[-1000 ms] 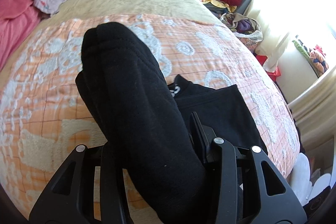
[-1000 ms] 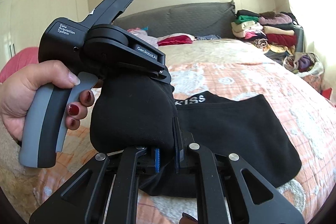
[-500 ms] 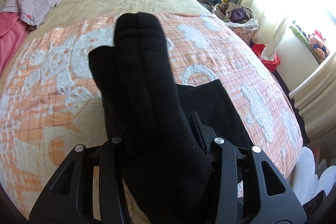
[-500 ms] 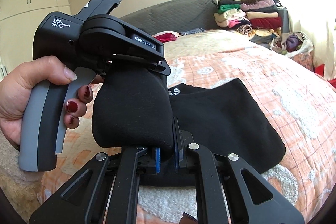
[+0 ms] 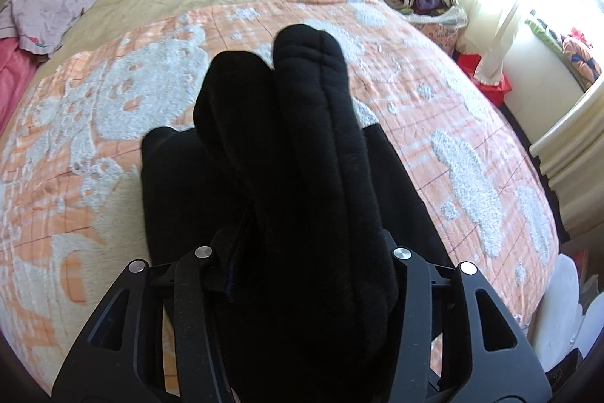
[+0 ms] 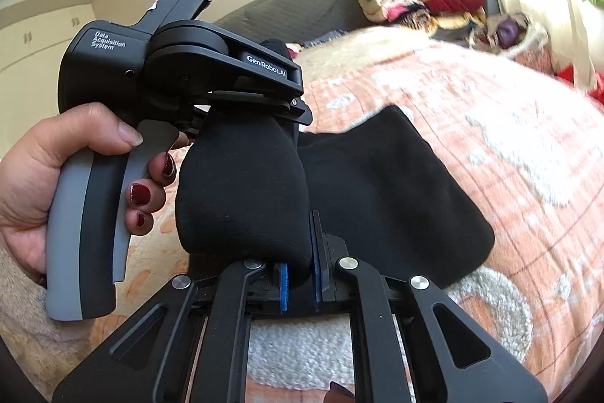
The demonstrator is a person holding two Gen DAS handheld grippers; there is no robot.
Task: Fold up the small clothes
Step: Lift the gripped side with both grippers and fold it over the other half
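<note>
Pinching soft black garment (image 6: 241, 191), 2 grippers closed

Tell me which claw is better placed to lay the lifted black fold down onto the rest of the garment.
Probably the left claw. It grips the raised fold of the black garment from above, over the flat part on the bedspread. The right claw only pinches the lower edge, low down.

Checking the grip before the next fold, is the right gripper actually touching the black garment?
Touching. In the right wrist view, the right gripper has its blue pads pressed against a fold of the black garment pinched between them.
</note>
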